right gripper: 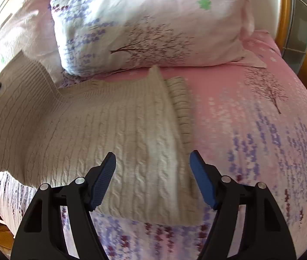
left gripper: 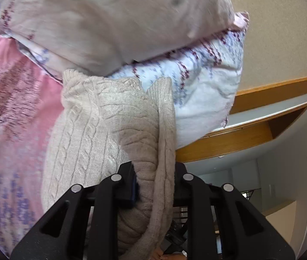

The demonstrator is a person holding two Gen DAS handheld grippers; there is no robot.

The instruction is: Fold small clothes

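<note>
A beige cable-knit sweater (right gripper: 101, 130) lay across the near half of a bed covered by a pink floral sheet (right gripper: 250, 119), with a floral pillow (right gripper: 153, 26) at the far side and a wooden bed frame (right gripper: 283, 21) at far right. The left gripper (left gripper: 155, 186) pinched a bunched fold of the sweater; the right gripper (right gripper: 152, 169) hung spread above its near edge.

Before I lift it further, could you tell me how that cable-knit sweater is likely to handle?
Probably floppy: the sweater bunches and drapes between the left gripper fingers. It likely sags wherever unsupported; most of it lies flat on the bed. The chunky knit should grip the ribbed pads rather than slip.
</note>
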